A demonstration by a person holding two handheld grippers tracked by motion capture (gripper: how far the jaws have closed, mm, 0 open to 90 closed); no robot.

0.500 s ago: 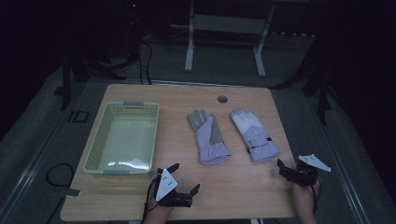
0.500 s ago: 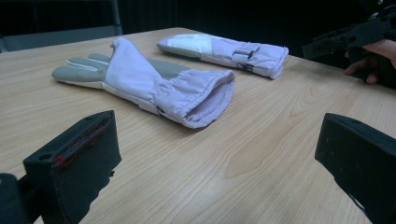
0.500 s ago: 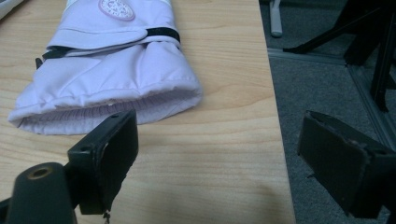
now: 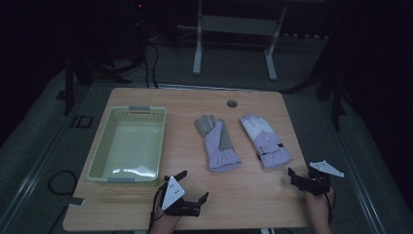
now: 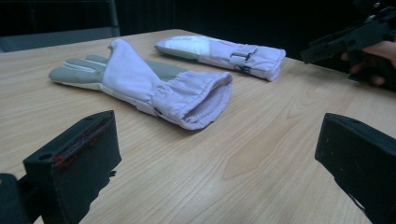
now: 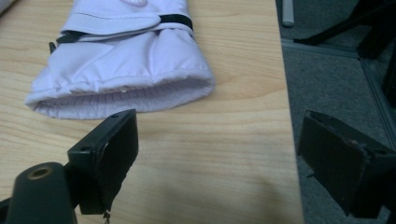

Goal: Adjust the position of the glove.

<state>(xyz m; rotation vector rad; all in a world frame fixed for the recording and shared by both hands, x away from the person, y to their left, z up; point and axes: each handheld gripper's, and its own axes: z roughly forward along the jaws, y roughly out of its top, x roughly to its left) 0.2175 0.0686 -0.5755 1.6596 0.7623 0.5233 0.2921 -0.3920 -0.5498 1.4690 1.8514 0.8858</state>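
Two lavender gloves lie flat mid-table, cuffs toward me. The left glove shows a grey palm. The right glove has a white top and a black strap. My left gripper is open near the front edge, just short of the left glove's cuff and not touching it. My right gripper is open at the front right corner. Its left jaw sits just below the right glove's cuff and its right jaw hangs past the table's edge.
A pale green plastic basket stands empty on the left of the wooden table. A small round cable hole sits near the far edge. Grey floor and a metal stand's legs lie beyond the table.
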